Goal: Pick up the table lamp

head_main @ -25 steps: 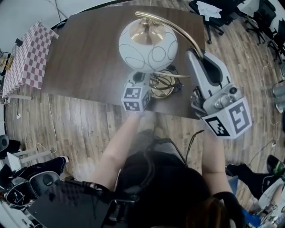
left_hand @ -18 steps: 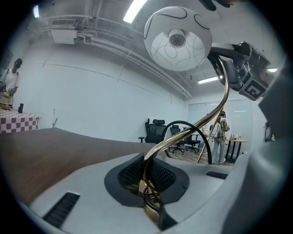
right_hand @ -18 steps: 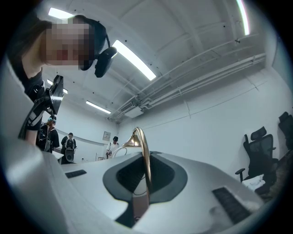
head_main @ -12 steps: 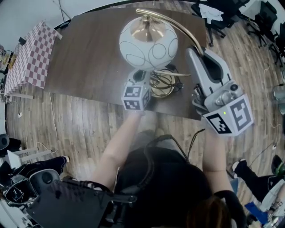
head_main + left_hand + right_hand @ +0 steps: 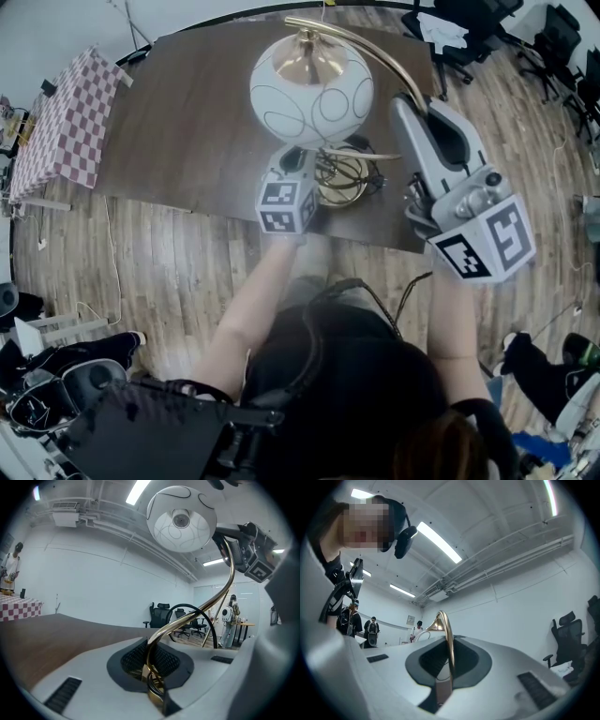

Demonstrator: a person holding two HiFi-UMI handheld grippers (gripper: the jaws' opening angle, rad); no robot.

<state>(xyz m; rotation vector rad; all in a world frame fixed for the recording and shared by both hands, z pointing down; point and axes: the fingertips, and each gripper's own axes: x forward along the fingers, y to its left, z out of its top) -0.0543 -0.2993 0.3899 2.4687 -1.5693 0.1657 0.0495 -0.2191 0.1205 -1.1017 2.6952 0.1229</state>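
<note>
The table lamp has a white globe shade [image 5: 311,91] with thin dark rings, a curved brass arm [image 5: 375,58] and a round brass base [image 5: 342,180] on the dark wooden table [image 5: 187,122]. In the head view my left gripper [image 5: 309,164] reaches in low, by the base. In the left gripper view it [image 5: 152,670] is shut on the lamp's brass stem [image 5: 157,637], with the shade [image 5: 182,520] overhead. My right gripper [image 5: 411,101] is higher up on the right. In its own view it [image 5: 446,667] is shut on the brass arm [image 5: 449,641].
A black lamp cord [image 5: 187,606] loops by the base. A table with a red-checked cloth [image 5: 61,122] stands at the left. Office chairs [image 5: 450,33] stand beyond the table's far right corner. The lamp is near the table's front edge [image 5: 234,214].
</note>
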